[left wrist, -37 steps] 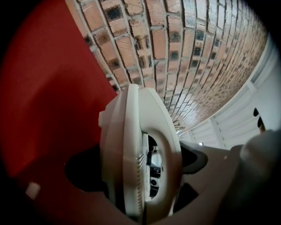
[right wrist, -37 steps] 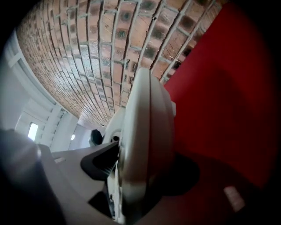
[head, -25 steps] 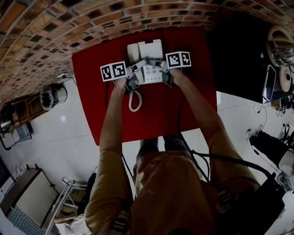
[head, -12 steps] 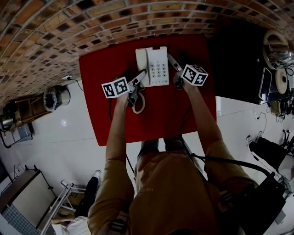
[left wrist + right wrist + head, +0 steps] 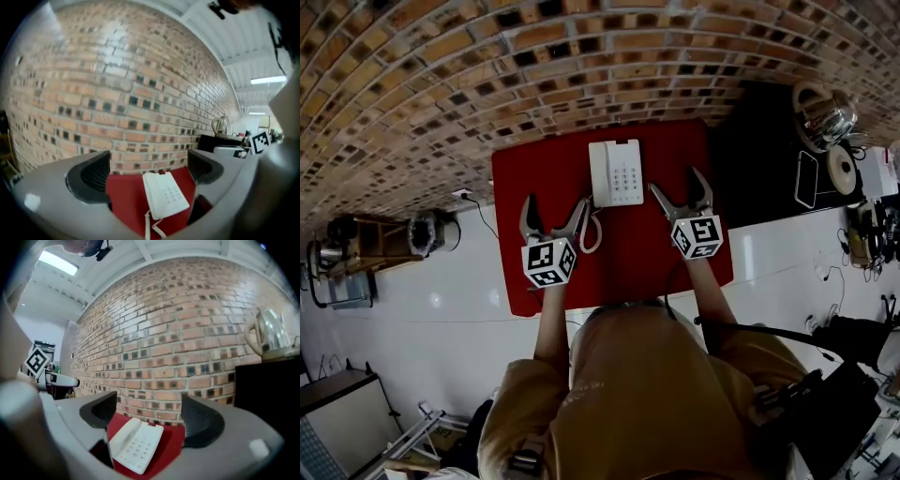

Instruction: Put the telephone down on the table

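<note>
Your left gripper (image 5: 555,202) and right gripper (image 5: 678,181) have withdrawn from the telephone (image 5: 615,172), now flat on the red table (image 5: 656,253). Left fingers stand spread and empty; right fingers are opening, empty.

Red table (image 5: 511,178), white telephone (image 5: 615,172) lying flat near its far edge, cord (image 5: 146,222) beside it.

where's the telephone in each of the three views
Head view: the telephone sits upper centre, near the far edge of the red table.
Left gripper view: the telephone is low, just right of centre.
Right gripper view: the telephone is low, left of centre.
Shared landmark: the brick wall behind the table.
</note>
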A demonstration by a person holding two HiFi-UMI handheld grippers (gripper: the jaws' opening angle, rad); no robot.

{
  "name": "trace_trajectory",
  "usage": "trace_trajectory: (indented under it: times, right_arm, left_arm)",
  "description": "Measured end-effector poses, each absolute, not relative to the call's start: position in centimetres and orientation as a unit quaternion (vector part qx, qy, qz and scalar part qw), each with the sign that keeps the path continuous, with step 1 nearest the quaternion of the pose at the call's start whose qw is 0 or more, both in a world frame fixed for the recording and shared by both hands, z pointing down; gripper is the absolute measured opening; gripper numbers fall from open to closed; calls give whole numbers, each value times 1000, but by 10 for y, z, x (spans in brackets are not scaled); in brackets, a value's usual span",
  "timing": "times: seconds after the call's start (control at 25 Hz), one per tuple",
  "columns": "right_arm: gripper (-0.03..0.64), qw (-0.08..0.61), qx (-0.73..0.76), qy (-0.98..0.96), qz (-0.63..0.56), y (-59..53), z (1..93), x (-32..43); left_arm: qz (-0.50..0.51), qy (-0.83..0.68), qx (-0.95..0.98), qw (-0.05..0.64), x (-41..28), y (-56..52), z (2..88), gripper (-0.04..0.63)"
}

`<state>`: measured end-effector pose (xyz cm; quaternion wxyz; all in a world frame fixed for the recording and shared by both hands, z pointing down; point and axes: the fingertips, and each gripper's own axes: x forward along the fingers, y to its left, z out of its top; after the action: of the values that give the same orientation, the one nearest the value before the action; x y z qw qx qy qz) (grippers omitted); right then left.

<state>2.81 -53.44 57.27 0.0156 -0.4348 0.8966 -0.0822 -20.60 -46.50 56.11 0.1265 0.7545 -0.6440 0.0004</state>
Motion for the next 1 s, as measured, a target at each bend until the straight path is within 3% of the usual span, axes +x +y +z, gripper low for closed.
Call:
trace_trajectory:
  times: [0.08,0.2,0.64,1.0]
  right_arm:
    - [446,28,-452,890,-47,-514,532,31]
    - [445,49,-464,884,0,-486,476,30]
    - [422,54,-506,861,-2,-460,456,42]
    - [420,38,-514,857,-14,-465,468,52]
  left_arm:
    - [1,-671,740,50,-204,-441,515,500]
    - [-1,-688,725,6,-196,-413,478,500]
    - [-8,-683,730,37,-188,-399,487,499]
    - [18,-672,740,22,-179,-413,476,497]
